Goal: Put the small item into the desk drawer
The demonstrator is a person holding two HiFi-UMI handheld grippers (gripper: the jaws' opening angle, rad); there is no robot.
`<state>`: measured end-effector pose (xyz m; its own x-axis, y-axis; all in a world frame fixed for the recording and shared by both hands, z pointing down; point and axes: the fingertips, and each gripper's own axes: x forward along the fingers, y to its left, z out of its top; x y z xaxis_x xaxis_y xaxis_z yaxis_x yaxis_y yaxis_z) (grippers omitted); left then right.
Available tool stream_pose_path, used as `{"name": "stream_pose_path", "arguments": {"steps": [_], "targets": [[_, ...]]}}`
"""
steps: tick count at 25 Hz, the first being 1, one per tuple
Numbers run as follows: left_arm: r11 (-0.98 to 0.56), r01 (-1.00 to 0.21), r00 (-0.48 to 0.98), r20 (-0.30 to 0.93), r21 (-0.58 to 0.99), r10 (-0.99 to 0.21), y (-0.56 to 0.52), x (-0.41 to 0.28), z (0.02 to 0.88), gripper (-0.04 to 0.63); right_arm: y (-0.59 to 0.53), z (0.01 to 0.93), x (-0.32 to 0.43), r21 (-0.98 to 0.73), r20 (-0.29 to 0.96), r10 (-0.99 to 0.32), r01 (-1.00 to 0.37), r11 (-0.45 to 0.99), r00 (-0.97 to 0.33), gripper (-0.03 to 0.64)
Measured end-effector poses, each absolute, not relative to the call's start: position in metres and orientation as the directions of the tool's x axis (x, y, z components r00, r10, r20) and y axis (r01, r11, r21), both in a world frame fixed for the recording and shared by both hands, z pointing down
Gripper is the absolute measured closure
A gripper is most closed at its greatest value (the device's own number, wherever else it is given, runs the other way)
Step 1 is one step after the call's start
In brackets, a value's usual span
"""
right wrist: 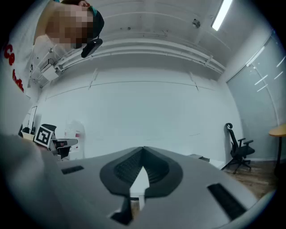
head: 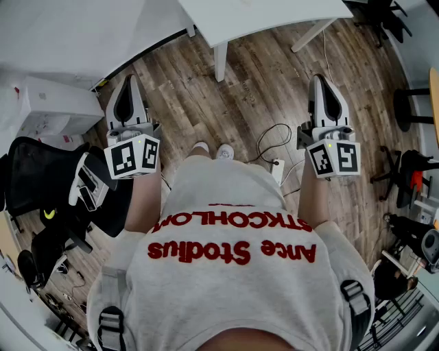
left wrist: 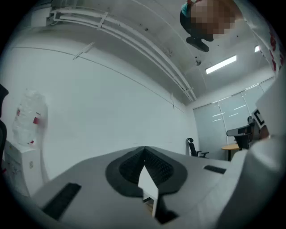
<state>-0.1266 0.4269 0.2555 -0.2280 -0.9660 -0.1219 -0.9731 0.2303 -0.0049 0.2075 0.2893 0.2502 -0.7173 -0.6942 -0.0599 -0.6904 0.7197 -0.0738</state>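
The person's grey shirt [head: 233, 274] is filling the bottom of the head view; on either side a bare forearm [head: 144, 199] is reaching forward and carrying a tool out over the wooden floor [head: 240, 96], and the two tools are staying well apart. The left tool [head: 129, 81] is pointing ahead and tilting slightly upward; its jaws are pressing together tip to tip and gripping nothing. The right tool [head: 321, 81] is lying level and pointing the same way; its jaws are likewise closing fully on each other with nothing between them. Neither tool is touching anything. Where the small item is lying I cannot tell. Between the tools, a cable [head: 274, 137] is curling on the floor just past the person's shoes [head: 212, 149]. To the left, a black chair [head: 41, 178] is standing beside a low white cabinet [head: 55, 103]; farther ahead, a white surface [head: 274, 14] is standing on its leg. Both gripper views are looking at a plain white wall [left wrist: 111, 103].
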Motion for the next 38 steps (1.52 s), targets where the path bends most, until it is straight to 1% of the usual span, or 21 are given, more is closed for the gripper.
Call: {"name": "stream_pose_path", "arguments": {"steps": [10, 18, 28, 38], "targets": [[0.233, -0.972, -0.23, -0.111, -0.009, -0.967, 0.426, -0.119, 0.256, 0.588, 0.286, 0.247, 0.21, -0.114, -0.089, -0.68, -0.671, 0.733, -0.728, 0.612], [0.219, -0.976, -0.216, -0.097, -0.012, -0.972, 0.411, -0.123, 0.261, 0.588, 0.277, 0.249, 0.201, -0.124, -0.077, -0.665, -0.655, 0.746, -0.743, 0.612], [0.153, -0.988, -0.152, -0.113, 0.007, -0.982, 0.332, -0.135, 0.259, 0.588, 0.228, 0.244, 0.187, -0.104, -0.06, -0.679, -0.672, 0.733, -0.731, 0.612], [0.104, -0.994, -0.107, -0.115, 0.034, -0.988, 0.239, -0.178, 0.264, 0.588, 0.154, 0.242, 0.137, -0.129, -0.057, -0.697, -0.687, 0.715, -0.715, 0.612]]}}
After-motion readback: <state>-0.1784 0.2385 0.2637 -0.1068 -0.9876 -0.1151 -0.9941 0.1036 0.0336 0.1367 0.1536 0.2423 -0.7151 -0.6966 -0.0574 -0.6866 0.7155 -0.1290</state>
